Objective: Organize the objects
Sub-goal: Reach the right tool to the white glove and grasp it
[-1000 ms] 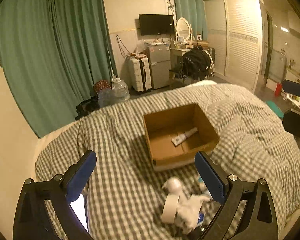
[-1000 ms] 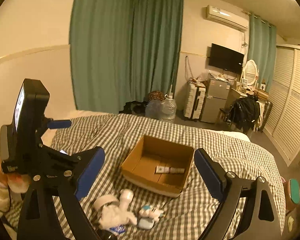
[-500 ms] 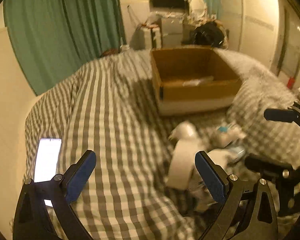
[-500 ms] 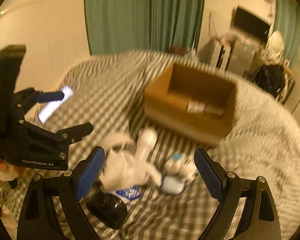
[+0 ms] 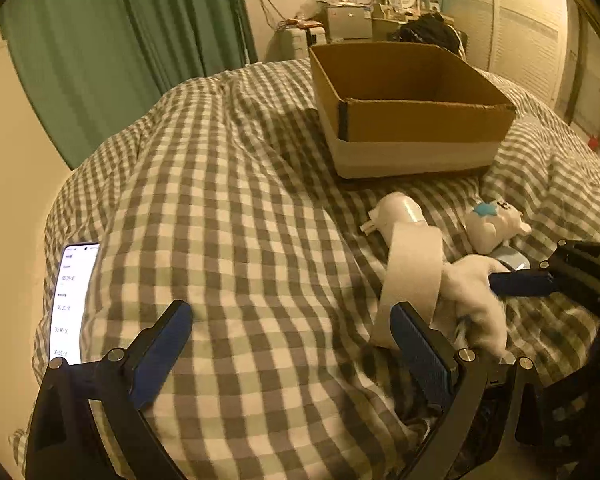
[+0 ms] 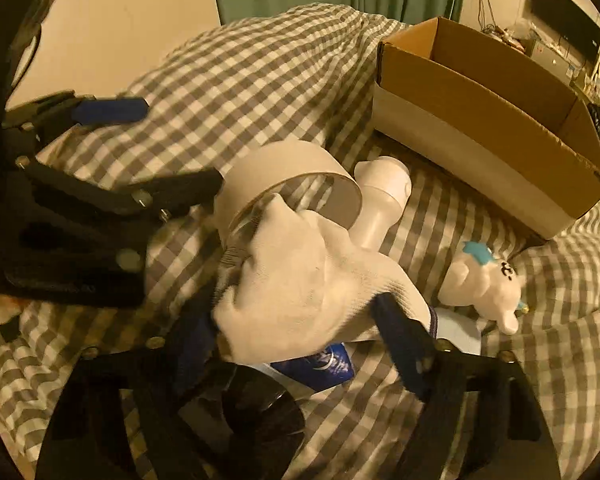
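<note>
The right gripper [image 6: 300,320] straddles a white sock [image 6: 300,280], jaws spread wide either side of it, not clamped. Just beyond the sock lie a tape roll [image 6: 288,176] and a white bottle [image 6: 380,200]; a plush toy [image 6: 484,284] sits off its right finger. The left gripper [image 5: 292,344] hangs wide open over the checked duvet [image 5: 240,200], holding nothing, tape roll beside its right finger. The cardboard box [image 5: 412,120] stands farther ahead.

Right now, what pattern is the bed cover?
Grey-and-white check on the bed cover, clearest in the left wrist view.
</note>
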The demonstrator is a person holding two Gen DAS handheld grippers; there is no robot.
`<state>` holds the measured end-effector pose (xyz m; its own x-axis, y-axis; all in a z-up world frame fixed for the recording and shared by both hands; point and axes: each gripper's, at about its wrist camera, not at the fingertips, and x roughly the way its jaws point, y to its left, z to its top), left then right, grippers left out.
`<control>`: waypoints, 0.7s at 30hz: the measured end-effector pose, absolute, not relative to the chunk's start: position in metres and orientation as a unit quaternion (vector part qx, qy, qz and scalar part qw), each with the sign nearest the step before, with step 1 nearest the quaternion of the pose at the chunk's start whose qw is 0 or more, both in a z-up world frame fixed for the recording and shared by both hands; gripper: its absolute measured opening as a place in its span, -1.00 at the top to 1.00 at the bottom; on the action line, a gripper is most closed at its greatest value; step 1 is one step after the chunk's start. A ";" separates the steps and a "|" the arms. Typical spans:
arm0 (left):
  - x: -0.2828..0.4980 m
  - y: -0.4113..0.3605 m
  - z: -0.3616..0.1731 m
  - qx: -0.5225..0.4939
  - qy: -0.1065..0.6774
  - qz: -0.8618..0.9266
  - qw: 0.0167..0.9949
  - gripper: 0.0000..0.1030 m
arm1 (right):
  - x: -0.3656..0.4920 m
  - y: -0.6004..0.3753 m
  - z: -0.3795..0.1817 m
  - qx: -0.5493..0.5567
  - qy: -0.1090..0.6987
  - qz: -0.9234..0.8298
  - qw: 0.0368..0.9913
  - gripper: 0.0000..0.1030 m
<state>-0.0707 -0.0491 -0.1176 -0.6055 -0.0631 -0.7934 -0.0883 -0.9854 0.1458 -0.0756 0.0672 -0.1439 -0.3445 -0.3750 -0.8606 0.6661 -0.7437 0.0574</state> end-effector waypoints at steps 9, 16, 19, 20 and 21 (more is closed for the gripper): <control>-0.073 -0.028 -0.128 -0.463 0.089 0.881 0.042 -0.97 | -0.053 0.104 -0.108 0.439 0.149 -0.837 0.290 0.28; -0.096 -0.008 -0.139 -0.476 0.086 0.873 0.052 -0.97 | -0.044 0.124 -0.093 0.429 0.133 -0.850 0.274 0.30; -0.112 -0.005 -0.142 -0.474 0.068 0.876 0.059 -0.94 | -0.043 0.128 -0.087 0.421 0.126 -0.856 0.272 0.30; -0.116 -0.004 -0.145 -0.478 0.062 0.874 0.064 -0.89 | -0.042 0.130 -0.085 0.418 0.125 -0.859 0.268 0.30; -0.121 -0.003 -0.149 -0.485 0.063 0.870 0.057 -0.77 | -0.043 0.129 -0.085 0.415 0.127 -0.862 0.263 0.30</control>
